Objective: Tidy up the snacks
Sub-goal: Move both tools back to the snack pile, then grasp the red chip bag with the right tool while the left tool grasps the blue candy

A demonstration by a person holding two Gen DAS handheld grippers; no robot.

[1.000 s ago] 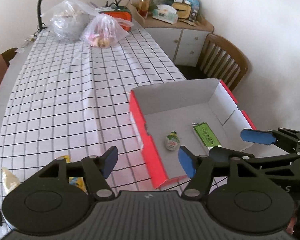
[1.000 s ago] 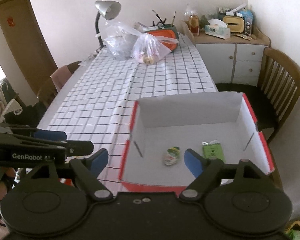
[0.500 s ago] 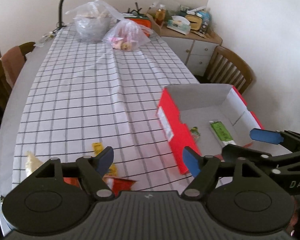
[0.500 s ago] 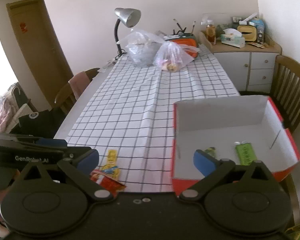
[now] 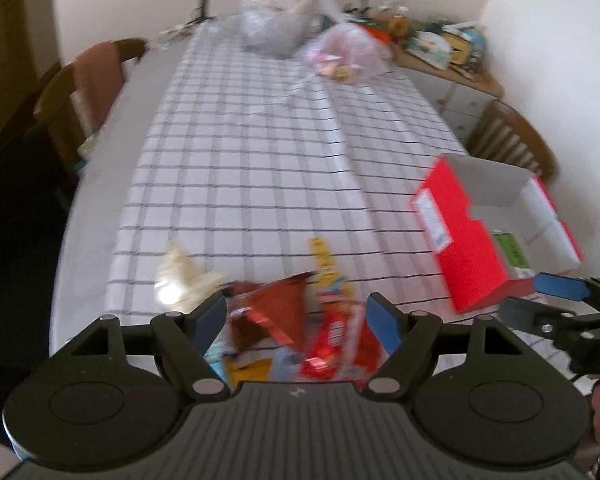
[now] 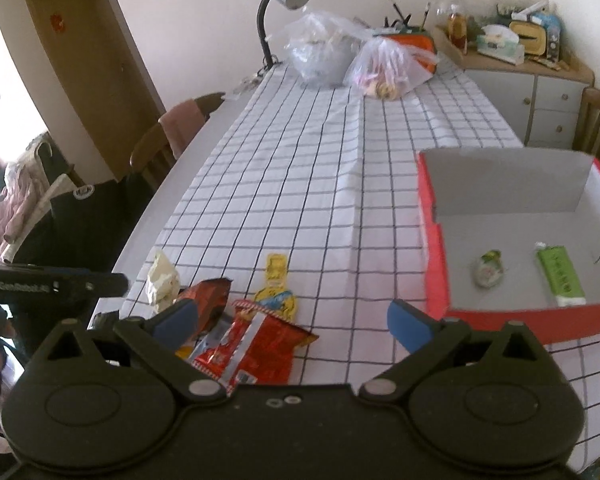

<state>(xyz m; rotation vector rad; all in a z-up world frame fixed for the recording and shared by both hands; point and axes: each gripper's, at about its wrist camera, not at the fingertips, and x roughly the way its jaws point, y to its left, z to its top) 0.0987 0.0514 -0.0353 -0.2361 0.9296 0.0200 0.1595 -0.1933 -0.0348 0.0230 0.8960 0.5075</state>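
Observation:
A pile of snack packets lies at the near table edge: a red packet [image 6: 260, 346], a brown-red packet [image 6: 206, 300], a yellow packet [image 6: 277, 284] and a crumpled pale wrapper [image 6: 162, 278]. The same pile shows blurred in the left wrist view, with the red packet [image 5: 336, 340] and brown packet [image 5: 276, 312]. A red box [image 6: 436, 264] with a grey inside holds a small round snack [image 6: 487, 270] and a green packet [image 6: 560, 278]. My left gripper [image 5: 298, 322] is open above the pile. My right gripper [image 6: 294, 324] is open and empty over the red packet.
Two clear plastic bags [image 6: 352, 60] and a desk lamp [image 6: 284, 4] stand at the table's far end. Wooden chairs [image 6: 168, 140] sit on the left and right sides. A cluttered cabinet [image 6: 516, 64] is at the back right. The checked tablecloth [image 6: 320, 184] covers the table.
Both grippers have swung left, away from the red box, and now hang over the snack pile. The box has shifted to the right of both views.

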